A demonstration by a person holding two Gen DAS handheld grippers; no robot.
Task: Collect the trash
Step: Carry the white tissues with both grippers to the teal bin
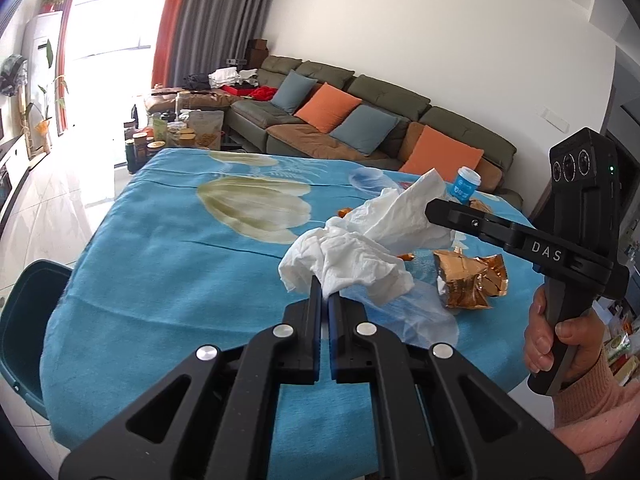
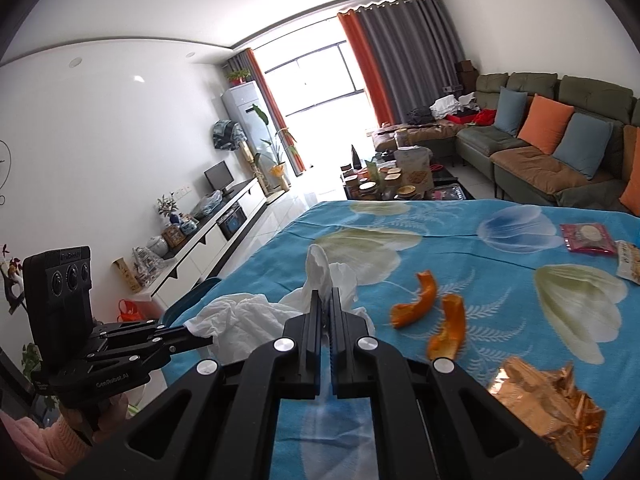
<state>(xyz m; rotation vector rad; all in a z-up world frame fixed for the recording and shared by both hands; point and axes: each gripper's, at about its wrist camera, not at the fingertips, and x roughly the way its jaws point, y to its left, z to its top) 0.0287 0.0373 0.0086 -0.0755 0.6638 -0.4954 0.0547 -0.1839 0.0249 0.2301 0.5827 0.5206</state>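
My left gripper (image 1: 325,294) is shut on a crumpled white tissue (image 1: 344,260), held just above the blue floral tablecloth (image 1: 180,260). My right gripper (image 2: 327,298) is shut on a second white tissue (image 2: 324,272); it shows in the left wrist view (image 1: 430,210) gripping that tissue (image 1: 404,208). The left gripper appears in the right wrist view (image 2: 200,338) with its tissue (image 2: 240,316). A crumpled gold foil wrapper (image 1: 470,280) (image 2: 548,400) lies on the cloth. Two orange peel pieces (image 2: 416,300) (image 2: 448,328) lie beyond my right gripper.
A dark teal bin (image 1: 28,328) stands at the table's left edge. A blue-labelled bottle (image 1: 466,186) stands at the far right. A pink snack packet (image 2: 586,238) and another packet (image 2: 630,266) lie far right. A sofa (image 1: 360,120) and a cluttered coffee table (image 1: 176,132) stand behind.
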